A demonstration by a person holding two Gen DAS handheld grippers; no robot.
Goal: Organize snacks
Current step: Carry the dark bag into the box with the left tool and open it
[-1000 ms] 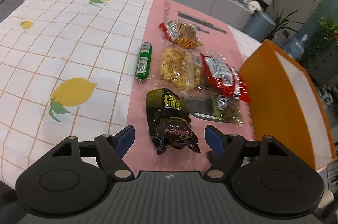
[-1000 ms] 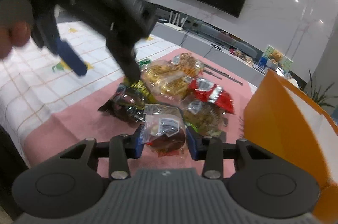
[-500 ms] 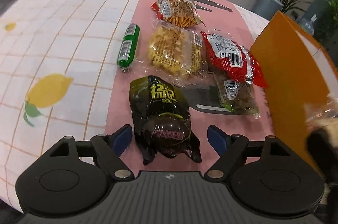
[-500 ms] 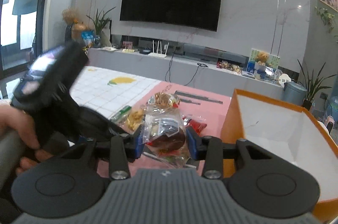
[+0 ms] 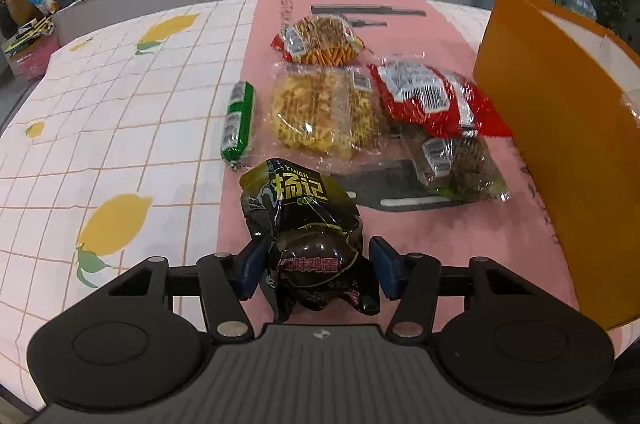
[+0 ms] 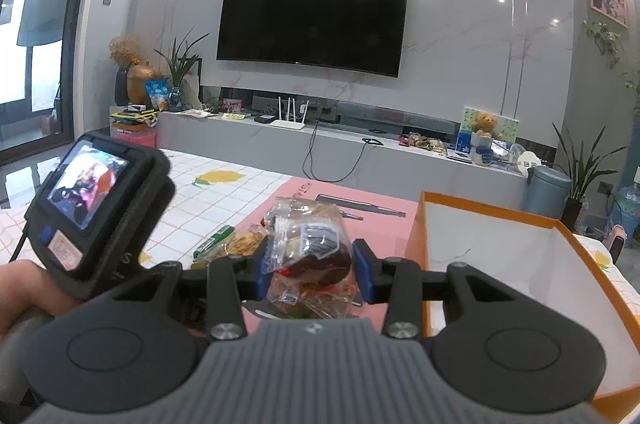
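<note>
A black and green snack bag (image 5: 300, 208) lies on the pink mat (image 5: 440, 248). My left gripper (image 5: 318, 272) straddles the bag's near end and its jaws are closing, with the blue pads (image 5: 252, 270) right beside the wrapper and no clear squeeze. My right gripper (image 6: 310, 272) is shut on a clear packet (image 6: 312, 248) with a dark red snack inside. It holds the packet in the air just left of the orange box (image 6: 480, 202). The box, white inside, stands open at the right (image 5: 552, 152).
More snacks lie on the mat: a green sausage (image 5: 238, 122), a yellow crisp bag (image 5: 324, 112), a red bag (image 5: 432, 100), an orange stick packet (image 5: 320, 42) and a brown packet (image 5: 460, 164). A lemon-print cloth (image 5: 120, 104) covers the table's left. A hand (image 6: 24, 288) holds the left tool.
The left gripper moved down over the black bag and its jaws narrowed around it. The right gripper lifted the clear packet off the pile and now holds it level beside the orange box.
</note>
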